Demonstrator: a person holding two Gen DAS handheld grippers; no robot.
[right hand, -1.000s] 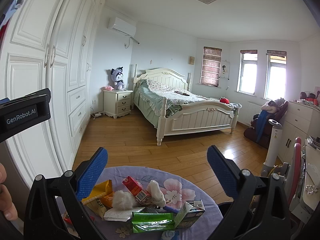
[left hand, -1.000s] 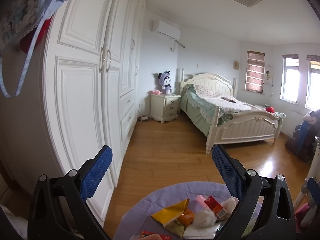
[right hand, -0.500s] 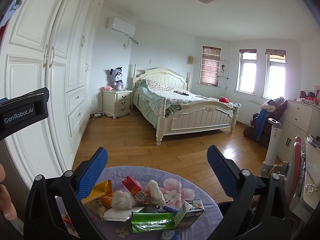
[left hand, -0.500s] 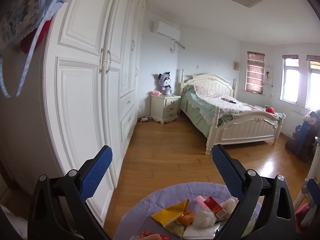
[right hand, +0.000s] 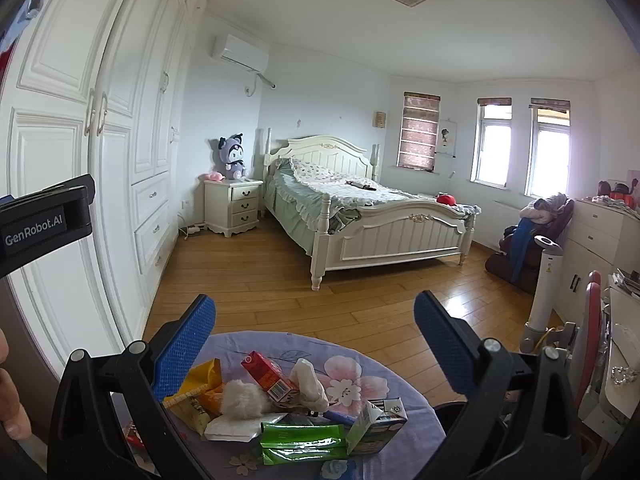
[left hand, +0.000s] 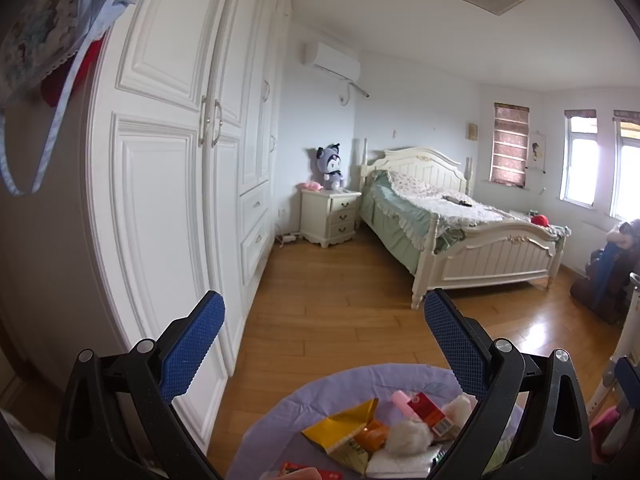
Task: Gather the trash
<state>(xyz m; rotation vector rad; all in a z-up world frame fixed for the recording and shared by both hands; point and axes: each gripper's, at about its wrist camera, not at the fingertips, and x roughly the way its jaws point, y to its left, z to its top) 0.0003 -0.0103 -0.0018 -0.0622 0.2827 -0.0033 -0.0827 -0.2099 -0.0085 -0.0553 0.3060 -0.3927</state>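
Both wide open and empty: left claw [left hand: 320, 344] and right claw [right hand: 314, 336], above the round worktop [right hand: 404, 384]. Trash pile [right hand: 280, 404] heaped at 6 o'clock, pieces overlapping. Risk: pinching two wrappers together, or knocking the red carton [right hand: 267, 376] off the edge.

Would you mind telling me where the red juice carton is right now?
In the right wrist view, the red juice carton lies tilted in the trash pile on the round floral table, between the white fluffy ball and crumpled tissue.
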